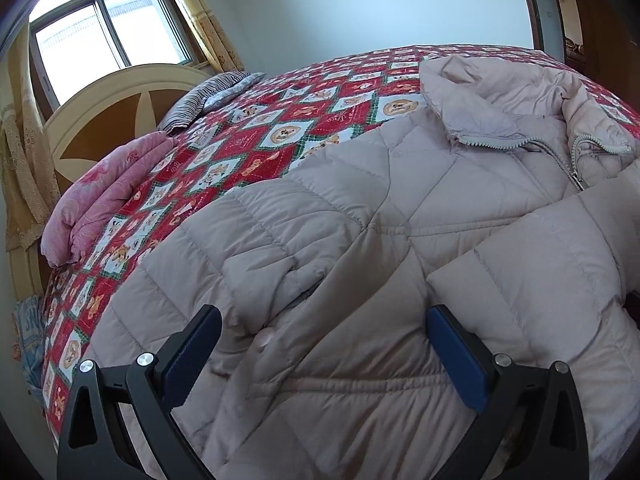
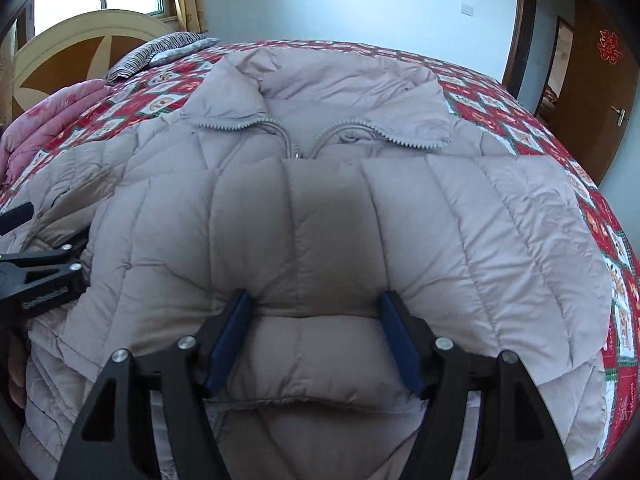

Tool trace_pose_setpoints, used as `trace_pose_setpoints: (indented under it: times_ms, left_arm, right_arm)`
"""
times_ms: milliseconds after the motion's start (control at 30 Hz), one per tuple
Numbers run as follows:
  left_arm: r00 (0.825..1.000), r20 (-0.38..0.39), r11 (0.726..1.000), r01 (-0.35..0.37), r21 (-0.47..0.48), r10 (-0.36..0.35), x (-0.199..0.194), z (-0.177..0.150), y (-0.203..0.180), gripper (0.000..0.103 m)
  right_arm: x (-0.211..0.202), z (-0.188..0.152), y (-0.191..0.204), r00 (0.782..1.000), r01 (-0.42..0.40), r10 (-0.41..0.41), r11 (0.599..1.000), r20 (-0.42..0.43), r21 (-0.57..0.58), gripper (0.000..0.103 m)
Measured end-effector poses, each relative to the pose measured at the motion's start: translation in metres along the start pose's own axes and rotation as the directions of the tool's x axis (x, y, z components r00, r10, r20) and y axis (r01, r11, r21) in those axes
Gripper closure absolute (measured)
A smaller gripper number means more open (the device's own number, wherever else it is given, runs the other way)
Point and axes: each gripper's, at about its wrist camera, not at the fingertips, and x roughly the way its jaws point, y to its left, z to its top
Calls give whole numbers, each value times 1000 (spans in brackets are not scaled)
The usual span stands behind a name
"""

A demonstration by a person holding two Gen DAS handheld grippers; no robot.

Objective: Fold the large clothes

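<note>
Right wrist view: we see the bed [image 2: 592, 216] with its red patchwork cover, and the pale puffer jacket [image 2: 168, 216] spread across it, collar toward the far edge, one sleeve [image 2: 400, 216] folded over the chest. Our right gripper [image 2: 316, 304] stands wide over that sleeve, its pads gripping nothing. Our left gripper [image 1: 324, 320] hangs equally wide above the jacket's front, empty.

Jacket [image 2: 320, 216] — quilted matt cloth; headboard [image 1: 120, 108] — smooth wood.

Daylight from window [image 1: 108, 28] (blown out); soft shadows; fisheye bending, dark corners.
</note>
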Motion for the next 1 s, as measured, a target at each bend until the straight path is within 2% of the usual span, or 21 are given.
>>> trace_pose_setpoints:
  times_ms: [133,233,367,467,533,667,733,867,933,967,1000]
  left_arm:
    - [999,43,1000,-24,-17,24,-28,-11,42,1]
    - [993,66,995,-99,-19,100,-42,-32,92,1]
    - [975,44,975,-215,-60,218,-49,-68,169,1]
    - [957,-18,948,-288,-137,288,-55,-105,233,1]
    - [956,-46,933,-293,-210,290,-65,-130,266,1]
    - [977,-90,922,-214,-322,195,-82,-171,299,1]
    - [986,-95,923,-159,-351,134,-83,-181,298,1]
    - [992,-90,935,-111,-336,85,-74,-184,276,2]
    - [993,-101,945,-92,-314,63,-69,-183,260,25]
    - [993,-107,950,-76,-304,46,-66,-183,254,51]
    - [993,-109,952,-70,-297,39,-64,-182,251,67]
  right_arm:
    - [-1,2,2,1000,-10,9,1000,10,9,33]
    - [-2,2,2,1000,-9,9,1000,13,8,33]
    - [-3,1,2,1000,-9,9,1000,18,9,33]
    - [-4,1,2,1000,-10,10,1000,21,10,32]
    - [-4,1,1,1000,-10,10,1000,22,11,32]
    - [-4,1,1,1000,-8,8,1000,23,9,32]
    - [-4,1,1,1000,-4,4,1000,22,6,32]
    - [-5,2,1,1000,7,-7,1000,19,3,30]
    - [-13,2,-1,1000,2,-2,1000,26,2,30]
    - [-19,1,-2,999,5,-5,1000,35,4,30]
    - [-25,-1,-2,999,4,-4,1000,44,1,30]
